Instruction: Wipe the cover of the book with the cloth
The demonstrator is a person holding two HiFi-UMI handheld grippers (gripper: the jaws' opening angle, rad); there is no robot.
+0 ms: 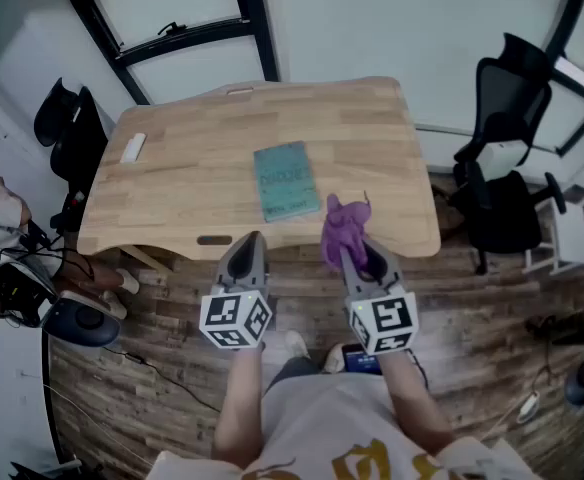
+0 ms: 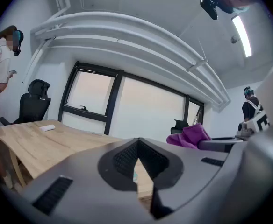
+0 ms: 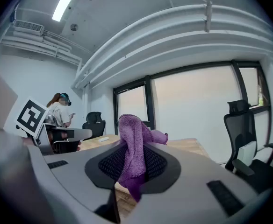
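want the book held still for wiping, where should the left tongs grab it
Probably its near left corner, coming in low from the front. The book lies flat, short end toward you, so only a thin edge offers a pinch; that corner leaves the cover free for the cloth.

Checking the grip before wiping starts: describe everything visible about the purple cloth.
The purple cloth is a soft, napped fabric, crumpled into a bunch. The right gripper has its jaws shut on it: a tall fold rises above the jaws, a lobe flops forward, and a short tail hangs below. It is held over the near edge of the wooden table, to the right of the teal book and apart from it. Only the jaws appear to touch it.
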